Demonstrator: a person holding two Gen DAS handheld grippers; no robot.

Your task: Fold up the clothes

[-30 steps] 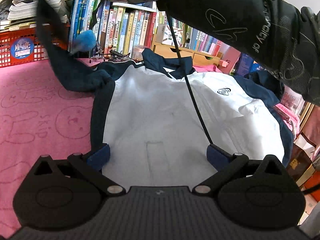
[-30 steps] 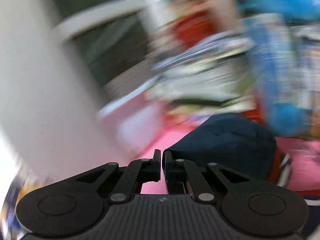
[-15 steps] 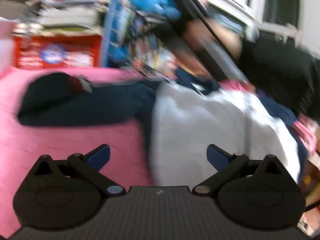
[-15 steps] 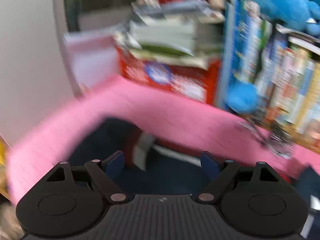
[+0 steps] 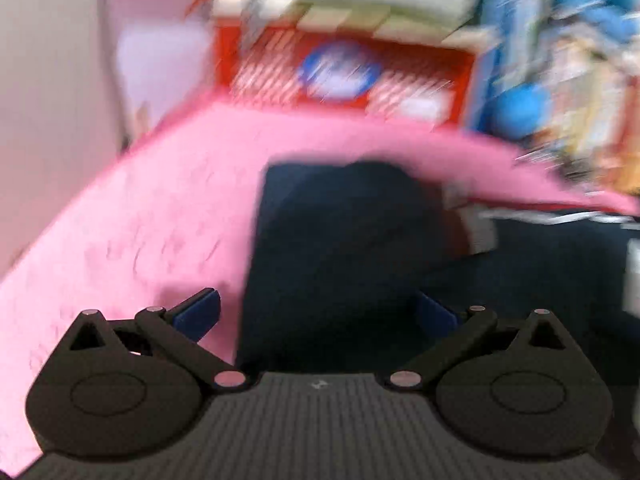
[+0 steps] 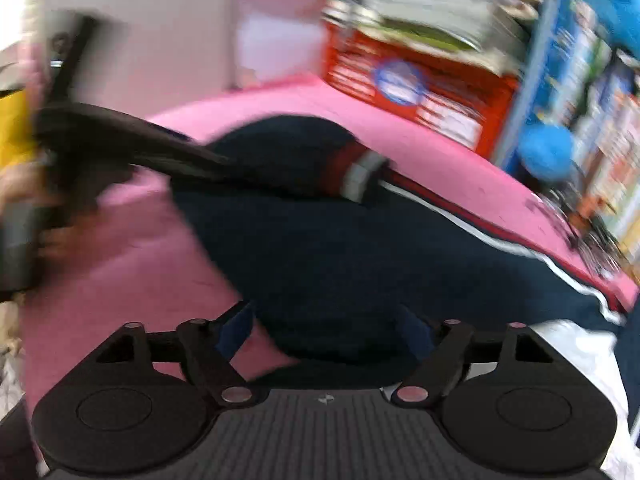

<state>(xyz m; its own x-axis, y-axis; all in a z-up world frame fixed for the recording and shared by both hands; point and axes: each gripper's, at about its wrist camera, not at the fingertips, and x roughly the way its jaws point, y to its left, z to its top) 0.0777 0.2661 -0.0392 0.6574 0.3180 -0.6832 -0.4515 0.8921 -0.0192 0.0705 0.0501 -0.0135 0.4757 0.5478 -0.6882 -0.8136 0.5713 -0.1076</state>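
Both views are blurring w/ motion. A navy jacket sleeve (image 6: 328, 240) is lying across a pink cloth (image 6: 132, 272) covering the bench, its red-and-white cuff (image 6: 354, 172) pointing toward the far side. A thin red and white stripe is running along the sleeve's far edge. At the lower right of the right wrist view a bit of the jacket's white body (image 6: 576, 344) is showing.

The right tool (image 6: 326, 330) is hanging just over the near part of the sleeve, jaws standing wide & easing slightly inward; navy fabric is lying between the blue pads, but they aren't pressing on it.

The left tool (image 5: 316, 314) is also spread wide, gripping nothing. Its left pad is sitting over pink cloth, its right pad over the sleeve (image 5: 344, 248), w/ the sleeve's edge running between them.

At far left of the right wrist view, a person's hand (image 6: 36, 208) is holding a dark handle.

Behind the bench: a red crate (image 6: 420, 84) w/ a round blue label, stacked papers on top, a row of books (image 6: 580, 80) & a blue plush toy (image 6: 546, 152).
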